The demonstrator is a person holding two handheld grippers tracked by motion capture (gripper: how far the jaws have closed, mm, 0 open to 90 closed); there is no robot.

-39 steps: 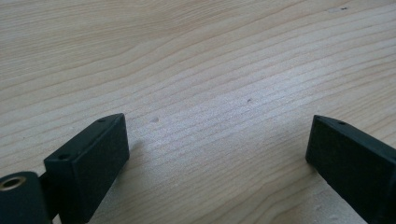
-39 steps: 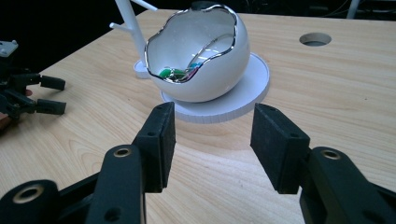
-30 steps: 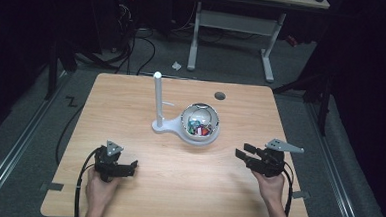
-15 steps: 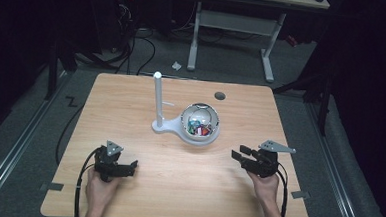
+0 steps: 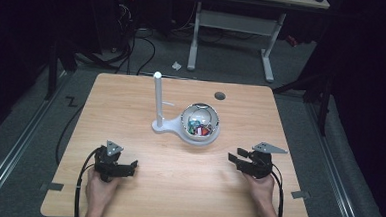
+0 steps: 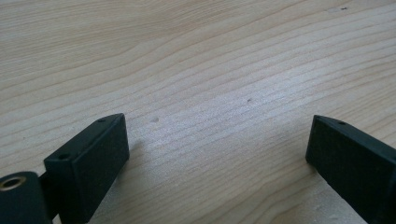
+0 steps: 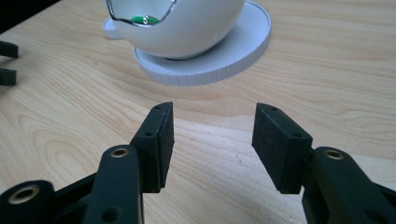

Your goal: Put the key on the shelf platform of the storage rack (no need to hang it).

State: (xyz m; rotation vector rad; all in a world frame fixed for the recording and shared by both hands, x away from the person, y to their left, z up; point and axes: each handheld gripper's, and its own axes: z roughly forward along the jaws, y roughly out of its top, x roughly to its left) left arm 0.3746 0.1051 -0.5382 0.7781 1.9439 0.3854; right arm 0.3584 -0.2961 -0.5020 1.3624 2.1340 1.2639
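Pale wood grain covers the bench (image 5: 131, 100), and nothing on it looks handled yet: by my reading the work is at its very start, with every step left to do. At the centre of the high view stands one white bowl (image 5: 200, 123), holding small coloured pieces, red, green and white among them, too small and too tightly heaped to count. It sits on one white round base (image 5: 192, 137), from whose left end one white upright post (image 5: 157, 99) rises. One dark round hole (image 5: 219, 96) marks the bench above and right of the bowl.

Two tongs are in play. The left tongs (image 5: 128, 166) lie low in the lower left of the frame, well apart from the bowl, jaws spread wide over bare wood and holding nothing. The right tongs (image 5: 237, 160) sit in the lower right, nearer the bowl and pointed towards it, jaws moderately apart and empty. In the right gripper view the bowl (image 7: 180, 23) fills the upper centre, a green piece glinting inside its rim.
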